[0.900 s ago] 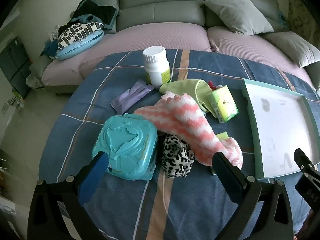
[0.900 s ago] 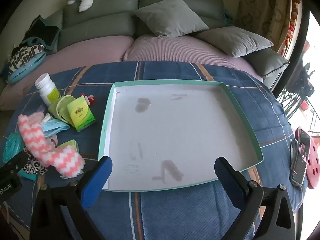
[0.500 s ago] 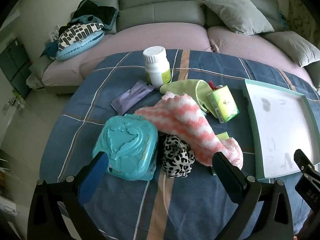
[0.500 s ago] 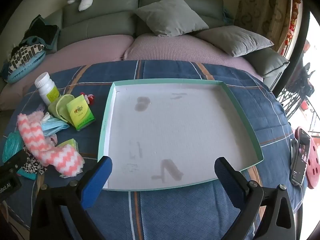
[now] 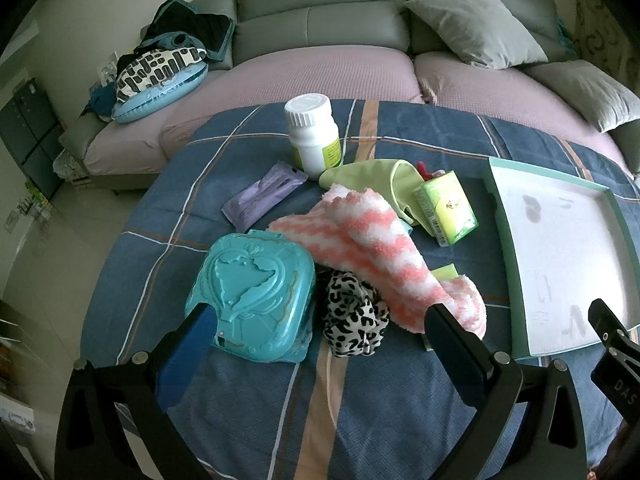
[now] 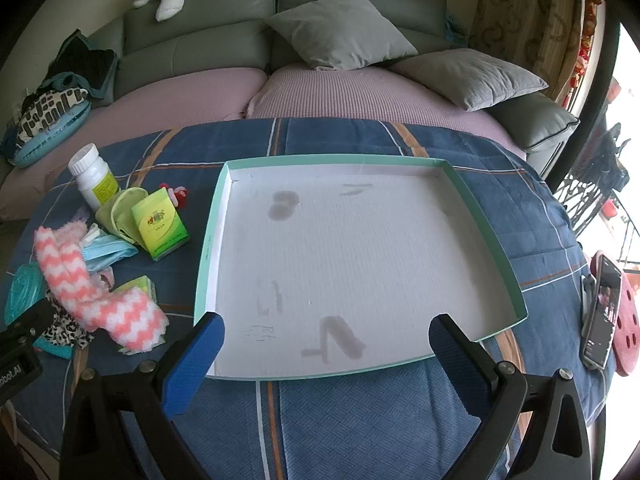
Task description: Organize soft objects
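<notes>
Two hand-held grippers, both with jaws wide apart and nothing between them: left hand-held gripper (image 5: 320, 334) hovers over the clutter pile, right hand-held gripper (image 6: 326, 344) over the near edge of the tray (image 6: 208, 248), which holds nothing yet. Soft items sit in a heap on the quilt-covered tabletop (image 5: 360, 420), left of the tray: pink-and-white fuzzy sock (image 5: 368, 244) draped over the pile, its toe end nearest the tray; leopard-print cloth (image 5: 352, 320) bunched just beside the teal plastic case (image 5: 256, 292), partly under the sock; yellow-green fabric piece (image 5: 372, 172) behind, touching the green box (image 5: 446, 208). Judgement: sock is light, limp, grippy pile, no slip risk, but it will sag and drag neighbours if taken at one end. Best pinch is mid-length on the thick fold, lifting clear before traversing. Leopard cloth is thin and will compress to almost nothing, so close fully on the bunched top. Hard items (white bottle (image 5: 314, 132), case, box, purple packet (image 5: 262, 196)) look rigid; avoid snagging them. Bottle is upright and could tip if the fabric piece tugs it.
</notes>
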